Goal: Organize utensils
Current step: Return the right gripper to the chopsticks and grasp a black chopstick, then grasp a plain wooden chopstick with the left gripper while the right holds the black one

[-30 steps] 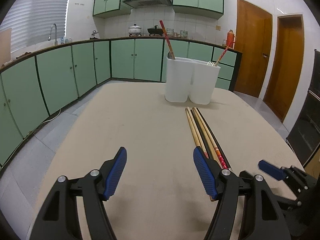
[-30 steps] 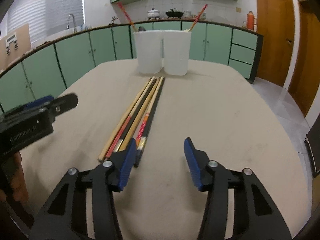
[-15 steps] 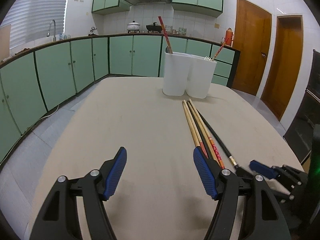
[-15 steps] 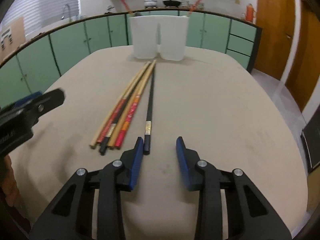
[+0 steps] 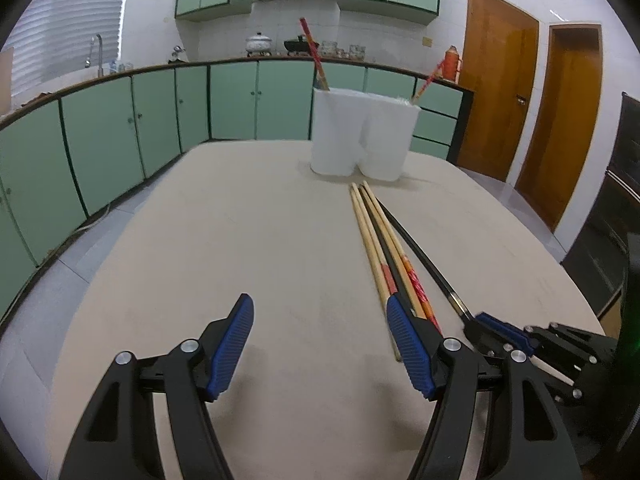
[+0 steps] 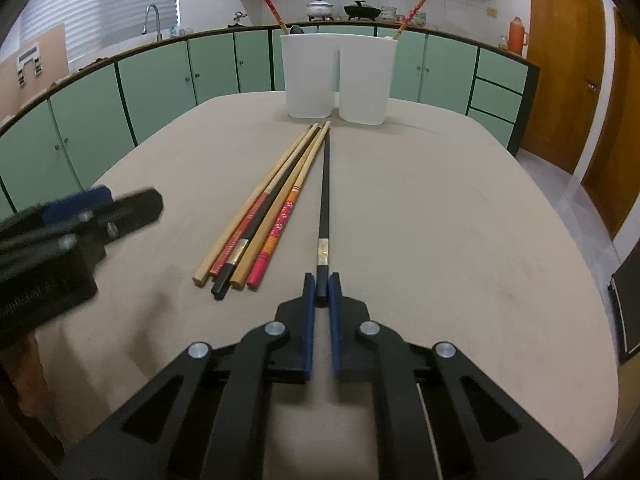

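Kitchen, beige tabletop (image 6: 460,240). My right hand-held gripper (image 6: 321,286) pinches black chopstick (image 6: 325,184) at butt end, pulled clear of remaining chopsticks (image 6: 264,216) so only one lifts. White holder (image 6: 338,76) ahead, likely destination. My left hand-held gripper (image 5: 320,344) spread wide, idle beside bundle.

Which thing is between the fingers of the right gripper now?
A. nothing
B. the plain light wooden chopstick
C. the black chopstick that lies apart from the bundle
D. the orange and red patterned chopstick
C: the right gripper is closed on the near end of the black chopstick, beside the bundle.
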The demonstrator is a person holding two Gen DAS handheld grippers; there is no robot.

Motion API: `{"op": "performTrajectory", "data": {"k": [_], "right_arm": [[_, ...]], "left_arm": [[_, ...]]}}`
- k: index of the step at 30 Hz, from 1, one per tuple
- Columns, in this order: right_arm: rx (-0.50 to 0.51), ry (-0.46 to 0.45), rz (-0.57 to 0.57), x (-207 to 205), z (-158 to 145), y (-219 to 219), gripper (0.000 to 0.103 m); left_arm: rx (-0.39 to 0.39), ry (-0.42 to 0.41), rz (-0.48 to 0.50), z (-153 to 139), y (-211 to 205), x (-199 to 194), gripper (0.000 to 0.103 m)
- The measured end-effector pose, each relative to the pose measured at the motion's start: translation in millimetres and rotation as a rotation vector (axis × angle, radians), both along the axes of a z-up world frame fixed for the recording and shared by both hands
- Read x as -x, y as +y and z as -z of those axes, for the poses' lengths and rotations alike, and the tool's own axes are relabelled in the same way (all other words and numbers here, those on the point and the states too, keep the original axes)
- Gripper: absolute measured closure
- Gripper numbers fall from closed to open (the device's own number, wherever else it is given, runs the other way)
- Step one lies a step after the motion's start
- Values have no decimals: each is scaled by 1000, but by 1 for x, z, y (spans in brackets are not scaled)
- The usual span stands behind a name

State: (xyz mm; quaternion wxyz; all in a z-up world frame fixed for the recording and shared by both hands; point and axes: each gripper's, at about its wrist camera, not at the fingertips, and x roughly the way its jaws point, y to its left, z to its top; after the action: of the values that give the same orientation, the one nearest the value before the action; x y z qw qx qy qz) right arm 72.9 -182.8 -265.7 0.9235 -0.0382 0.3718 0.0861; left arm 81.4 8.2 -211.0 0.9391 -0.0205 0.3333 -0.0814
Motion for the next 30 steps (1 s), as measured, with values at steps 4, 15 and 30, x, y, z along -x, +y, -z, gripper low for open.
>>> {"op": "performTrajectory", "data": {"k": [4, 15, 30], "right_arm": [[-18, -4, 29, 1, -3, -11, 97], [-60, -4, 61, 5, -4, -27, 97], [-57, 0, 49, 4, 1, -23, 95]], "left_arm": [[-13, 34, 28, 7, -10, 0, 35], [-57, 114, 46, 24, -27, -4, 41], [-92, 113, 33, 27, -30, -10, 62]]}}
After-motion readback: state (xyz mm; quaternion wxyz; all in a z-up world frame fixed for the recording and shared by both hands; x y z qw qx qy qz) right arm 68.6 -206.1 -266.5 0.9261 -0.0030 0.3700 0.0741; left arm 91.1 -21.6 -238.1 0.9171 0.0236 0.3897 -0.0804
